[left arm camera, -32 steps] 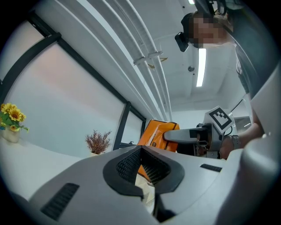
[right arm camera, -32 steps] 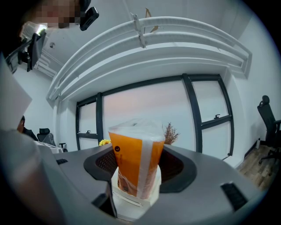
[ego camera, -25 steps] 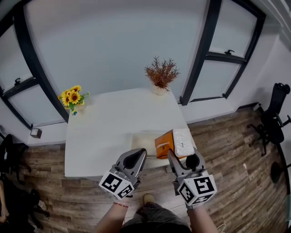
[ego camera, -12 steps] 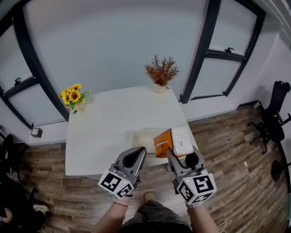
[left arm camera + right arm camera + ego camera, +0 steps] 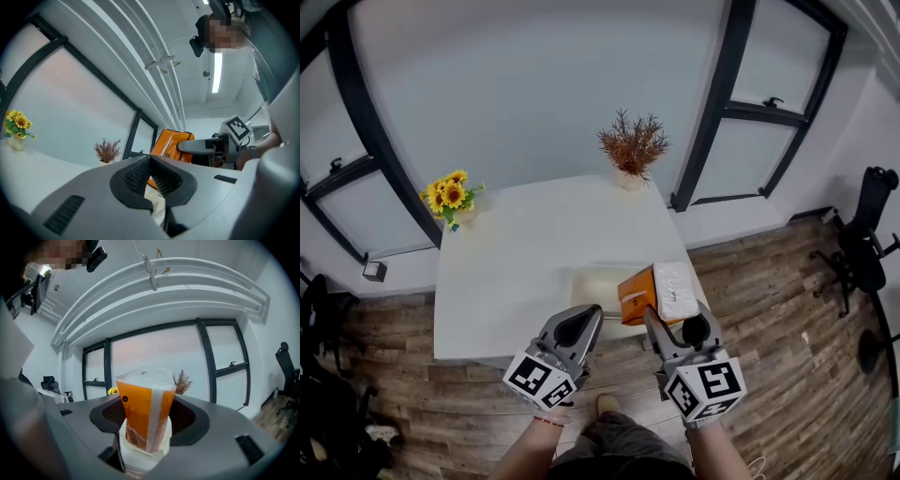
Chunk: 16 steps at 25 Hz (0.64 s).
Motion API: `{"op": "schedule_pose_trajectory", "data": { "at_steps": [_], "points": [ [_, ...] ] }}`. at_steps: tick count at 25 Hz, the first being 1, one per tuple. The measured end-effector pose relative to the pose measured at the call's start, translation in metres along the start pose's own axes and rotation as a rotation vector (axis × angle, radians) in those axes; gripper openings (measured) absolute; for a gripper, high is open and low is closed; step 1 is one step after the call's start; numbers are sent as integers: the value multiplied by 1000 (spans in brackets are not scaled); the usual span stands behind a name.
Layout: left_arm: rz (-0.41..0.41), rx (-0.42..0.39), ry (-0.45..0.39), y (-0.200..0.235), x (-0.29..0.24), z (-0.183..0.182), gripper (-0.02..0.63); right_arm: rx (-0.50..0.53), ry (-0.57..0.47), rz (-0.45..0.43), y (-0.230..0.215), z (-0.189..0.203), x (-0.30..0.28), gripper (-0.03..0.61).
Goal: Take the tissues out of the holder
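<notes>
Bright orange on the tissue pack, with a clear, whitish wrap across its top. The holder shows pale cream and the desk plain white. Both tools are grey, left tool and right tool alike, each with a cube of black-and-white square markers and black, fine-gridded pads. Sunflowers are yellow with green leaves, and the dried sprigs rust-brown. The floor is brown wood planks. Window frames are black.

White table, wood-plank floor, black-framed windows, grey wall, office chair.
</notes>
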State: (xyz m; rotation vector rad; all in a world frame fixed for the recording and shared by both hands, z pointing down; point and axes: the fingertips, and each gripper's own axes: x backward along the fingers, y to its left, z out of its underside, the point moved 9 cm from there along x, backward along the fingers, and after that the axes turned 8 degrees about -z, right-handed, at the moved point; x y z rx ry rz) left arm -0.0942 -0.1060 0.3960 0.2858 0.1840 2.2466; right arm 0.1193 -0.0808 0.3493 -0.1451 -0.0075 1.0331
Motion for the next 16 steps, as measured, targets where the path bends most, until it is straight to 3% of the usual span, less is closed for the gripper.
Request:
{"op": "schedule_pose_trajectory", "data": {
  "at_steps": [16],
  "points": [
    [-4, 0, 23, -4, 1, 8, 8, -14, 3, 0, -5, 7, 4, 265]
  ]
}}
